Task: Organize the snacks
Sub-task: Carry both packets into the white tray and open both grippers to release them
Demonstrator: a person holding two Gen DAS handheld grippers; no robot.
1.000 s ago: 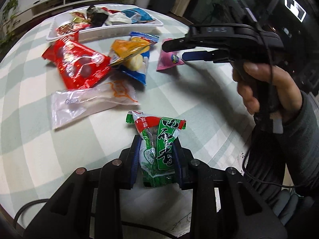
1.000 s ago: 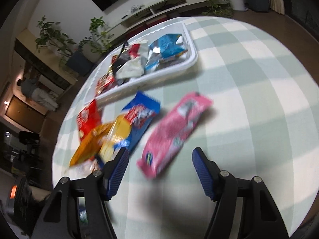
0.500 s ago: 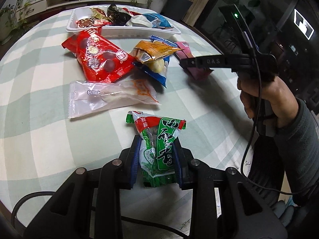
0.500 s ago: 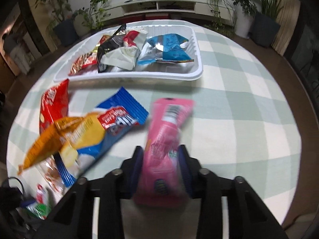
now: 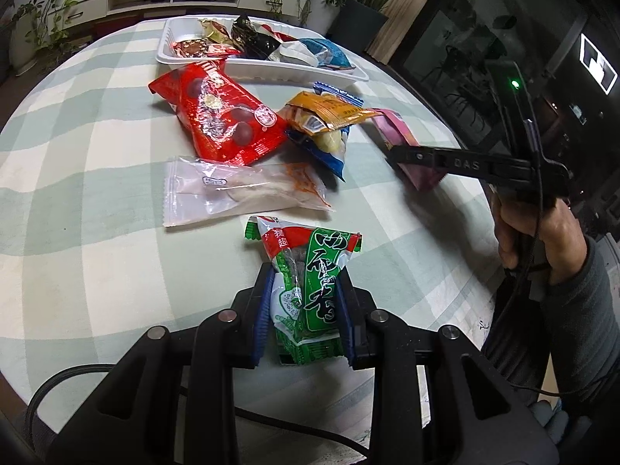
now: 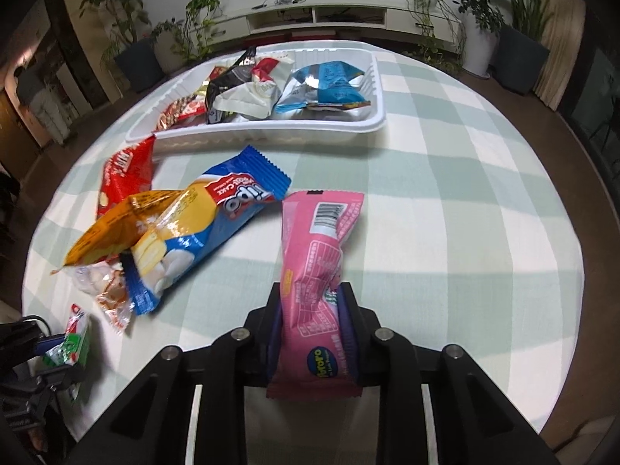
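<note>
My left gripper (image 5: 304, 283) is shut on a green snack packet (image 5: 310, 283) held just above the checked tablecloth. My right gripper (image 6: 312, 298) is shut on a pink snack packet (image 6: 316, 263) and lifts its near end; it shows in the left wrist view (image 5: 403, 159) at the right. A white tray (image 6: 271, 133) holding several snacks stands at the far side, also in the left wrist view (image 5: 248, 68). Loose on the table lie a red packet (image 5: 221, 116), an orange packet (image 5: 325, 114), a blue cake packet (image 6: 217, 224) and a clear packet (image 5: 240, 192).
The round table (image 6: 465, 201) ends in an edge close on the right. Potted plants (image 6: 519, 50) and a low white shelf (image 6: 329, 19) stand beyond the table. The person's right hand (image 5: 538, 232) and cable are at the right.
My right gripper closed on the pink packet and raised its near end. My left gripper, still holding the green packet, has turned so the tray and loose packets sit more central.
</note>
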